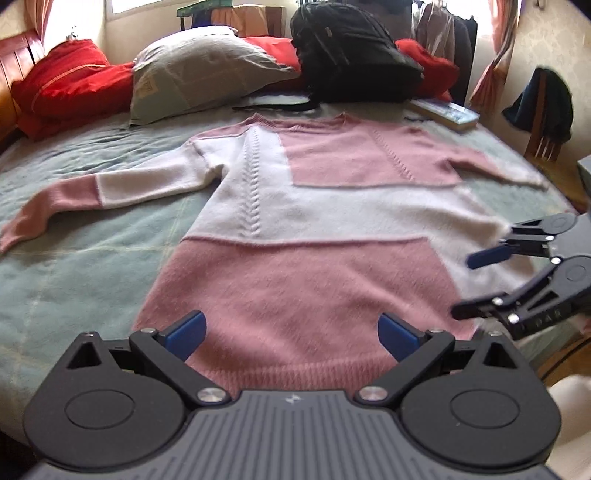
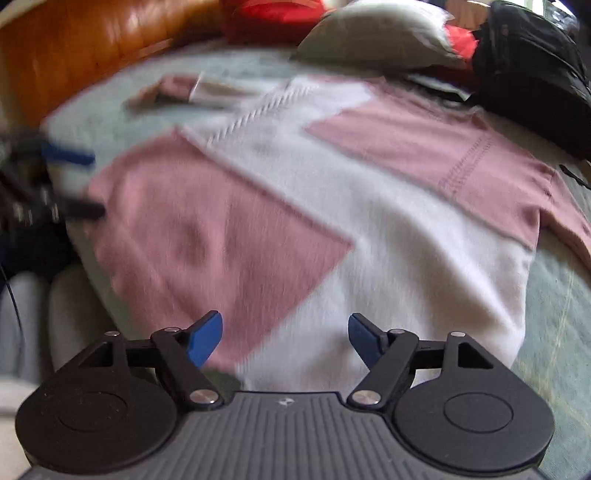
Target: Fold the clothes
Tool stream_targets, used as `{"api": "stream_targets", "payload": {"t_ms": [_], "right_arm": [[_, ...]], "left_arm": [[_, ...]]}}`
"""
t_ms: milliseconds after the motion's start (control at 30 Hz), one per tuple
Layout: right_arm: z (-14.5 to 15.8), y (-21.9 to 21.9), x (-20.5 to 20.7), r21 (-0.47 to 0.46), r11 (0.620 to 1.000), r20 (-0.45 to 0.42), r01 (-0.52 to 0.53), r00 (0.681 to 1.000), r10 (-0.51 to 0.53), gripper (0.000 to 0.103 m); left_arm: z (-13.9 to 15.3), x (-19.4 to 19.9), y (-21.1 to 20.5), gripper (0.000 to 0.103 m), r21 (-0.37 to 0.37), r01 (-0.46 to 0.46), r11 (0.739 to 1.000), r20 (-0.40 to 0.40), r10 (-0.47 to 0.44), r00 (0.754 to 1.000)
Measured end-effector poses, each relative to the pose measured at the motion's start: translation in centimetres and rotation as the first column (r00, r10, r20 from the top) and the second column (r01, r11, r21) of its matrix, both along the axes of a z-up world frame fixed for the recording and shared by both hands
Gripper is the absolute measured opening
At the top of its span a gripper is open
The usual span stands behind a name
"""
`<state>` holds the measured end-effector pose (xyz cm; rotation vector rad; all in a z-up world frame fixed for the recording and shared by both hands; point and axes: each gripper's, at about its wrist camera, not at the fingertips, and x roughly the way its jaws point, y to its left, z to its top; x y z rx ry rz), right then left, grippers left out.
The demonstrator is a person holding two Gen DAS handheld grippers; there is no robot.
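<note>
Left gripper: the left gripper (image 1: 291, 334) pointed down over the pink hem of the sweater (image 1: 310, 221), its blue pads spread wide with nothing between them
Right gripper: the right gripper (image 2: 286, 338) hovered tilted down over the sweater's lower edge on the other side, jaws wide apart and empty; in the left wrist view it entered from the right edge, turned sideways, fingers parted
Sweater: a pink-and-white block knit lay flat and face up on the bed (image 1: 74, 229), neckline toward the pillows, hem toward the grippers, both sleeves stretched outward
Bed: covered by a pale green, slightly wrinkled blanket
Head of bed: a grey pillow (image 1: 199, 74) rested beside red cushions (image 1: 62, 77), and a black backpack (image 1: 351, 59) sat just beyond the neckline
Book: a book (image 1: 448, 112) lay near the backpack, close to the bed's edge
Room: a brown wooden headboard (image 2: 92, 33) stood at the side; pinkish curtains (image 1: 495, 55) framed bright windows, with clothes hanging between them
Writing: a square mark on the grey pillow was too blurred to read
</note>
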<state>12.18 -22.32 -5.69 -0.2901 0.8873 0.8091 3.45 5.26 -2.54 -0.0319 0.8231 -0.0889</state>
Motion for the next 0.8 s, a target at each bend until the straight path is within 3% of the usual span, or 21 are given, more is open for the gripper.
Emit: {"api": "stream_targets", "payload": {"t_ms": [100,333,600,800], "right_arm": [[1.1,1.3,1.9,0.049,0.999,0.016,-0.007,1.000,0.006,0.089],[1.8,4.3,7.2,0.086,0.996,0.034,-0.037,0.999,0.035,0.089],[1.4,4.4,12.3,0.192,0.981,-0.010,-0.021,1.000,0.024,0.095],[1.2,4.8,15.2,0.302,0.953,-0.047,-0.003,0.999,0.018,0.099]], "left_arm": [[0.4,1.3,0.7,0.099,-0.051,-0.007,0.999,0.013,0.008,1.000],[0.9,5.4,4.0,0.099,-0.151,-0.067,0.986,-0.005,0.067,0.998],[0.6,12.5,6.7,0.099,-0.277,-0.070,0.958,-0.037,0.062,0.997],[-1.5,17.6,9.4,0.099,-0.385,-0.085,0.919,-0.093,0.053,0.994]]}}
